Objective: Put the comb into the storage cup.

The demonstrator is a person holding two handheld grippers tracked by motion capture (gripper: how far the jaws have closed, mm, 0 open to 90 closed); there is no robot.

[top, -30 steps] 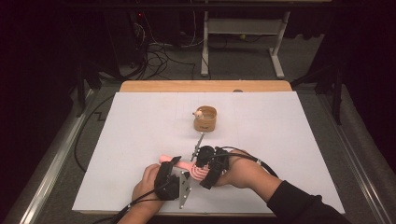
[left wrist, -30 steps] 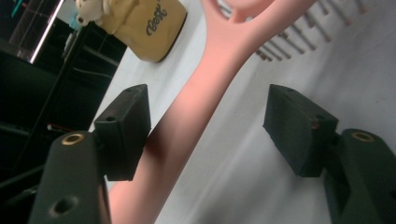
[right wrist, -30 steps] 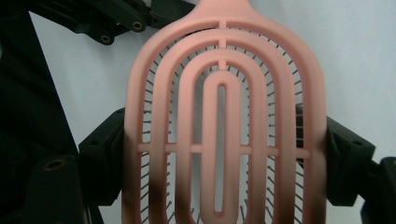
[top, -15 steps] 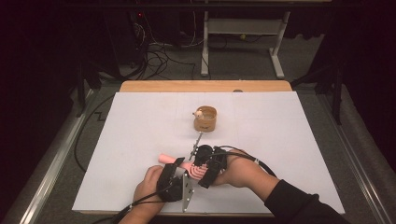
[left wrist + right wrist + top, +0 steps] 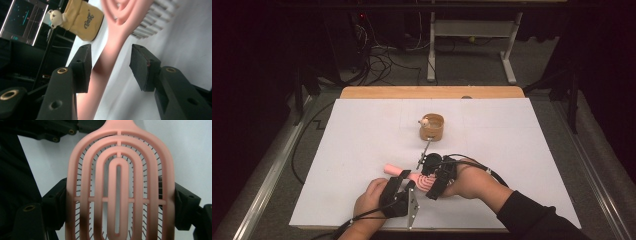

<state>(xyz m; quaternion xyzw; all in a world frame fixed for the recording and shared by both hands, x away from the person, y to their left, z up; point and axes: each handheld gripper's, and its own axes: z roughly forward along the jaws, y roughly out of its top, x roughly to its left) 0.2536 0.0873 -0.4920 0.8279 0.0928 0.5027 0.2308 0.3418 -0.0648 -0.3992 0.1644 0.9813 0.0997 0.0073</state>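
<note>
The right gripper (image 5: 120, 202) is clamping the pink hairbrush (image 5: 120, 182) by its head, while the left gripper (image 5: 110, 67) is closing around its handle, one pad not yet touching.

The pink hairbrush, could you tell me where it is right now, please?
In the high view the pink hairbrush sits near the table's front edge, its head clamped in the right gripper, its handle between the left gripper fingers, nearer than the small tan holder.
</note>
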